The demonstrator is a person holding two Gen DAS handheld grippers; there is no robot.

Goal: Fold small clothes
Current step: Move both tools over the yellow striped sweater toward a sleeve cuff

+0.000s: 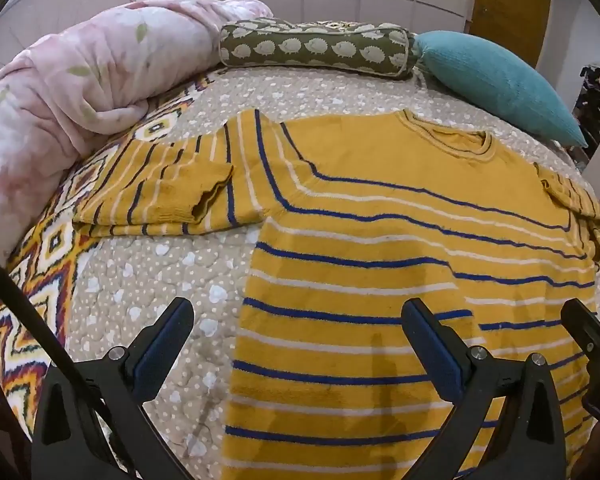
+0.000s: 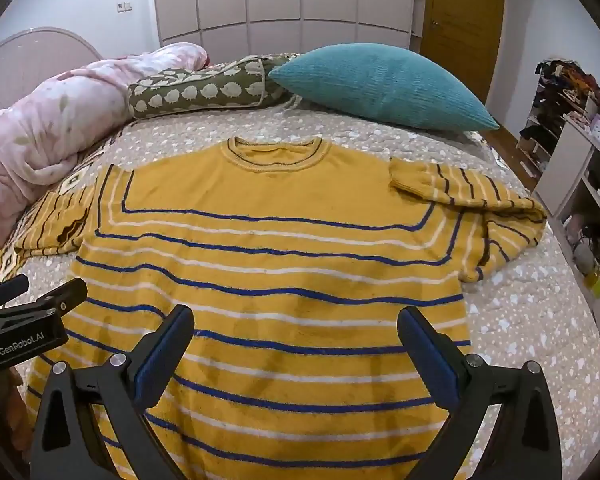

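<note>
A yellow sweater with blue and white stripes lies flat on the bed, collar far from me; it also shows in the right wrist view. Its left sleeve is doubled back on itself beside the body. Its right sleeve is folded in at the shoulder. My left gripper is open and empty, above the sweater's lower left edge. My right gripper is open and empty, above the sweater's lower middle. Each gripper shows at the edge of the other's view.
The bed cover is beige with white spots. A pink blanket is bunched at the left. A green bolster and a teal pillow lie at the far side. Shelves stand to the right of the bed.
</note>
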